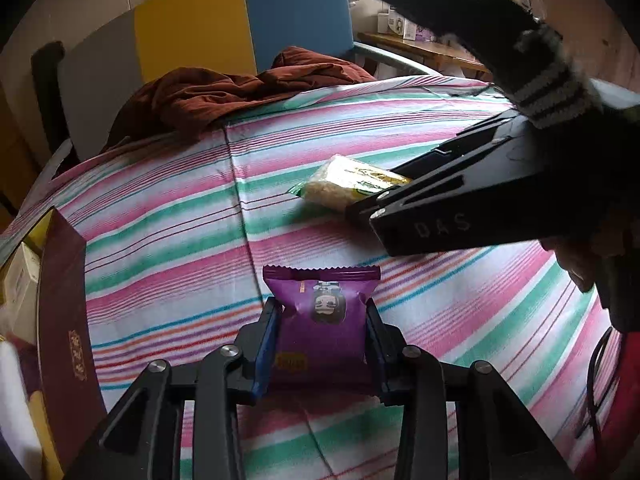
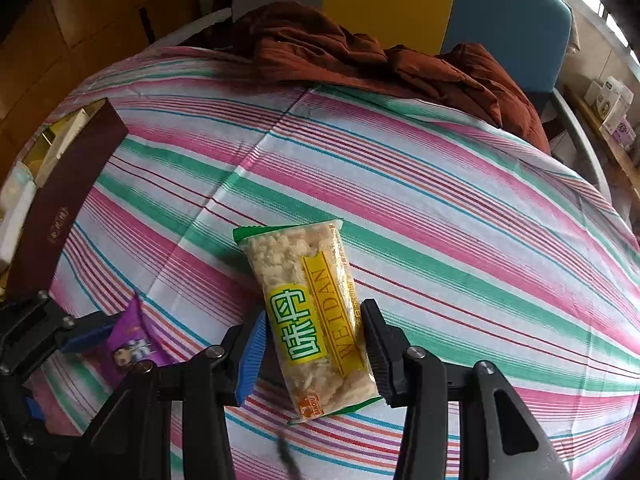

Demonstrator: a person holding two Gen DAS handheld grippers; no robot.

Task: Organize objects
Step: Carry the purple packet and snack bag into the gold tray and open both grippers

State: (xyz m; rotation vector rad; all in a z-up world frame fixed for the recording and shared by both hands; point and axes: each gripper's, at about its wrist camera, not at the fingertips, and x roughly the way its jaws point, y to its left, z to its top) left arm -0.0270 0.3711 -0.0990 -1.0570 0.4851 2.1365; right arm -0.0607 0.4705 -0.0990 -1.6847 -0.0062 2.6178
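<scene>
Purple snack packet [image 1: 325, 322] sat clamped between the left gripper [image 1: 323, 344] jaws, blue pads pressing its two side edges, serrated top seal pointing away from the fingers over the striped cloth [image 1: 160, 216]. Right gripper [image 2: 316, 348] was clenched on the clear rice-cracker bar [image 2: 310, 312] marked WEIDAN, whose long axis ran straight out along the fingers, jaws pinching across the narrow width near the lower half. What mattered, I'd say, was the maroon box [image 1: 66, 332]: it stood at the far left edge, just beside the left gripper and well apart from the right one. So the purple packet looked like the shorter trip; the bar would have to cross the cloth leftward, past the other hand.
</scene>
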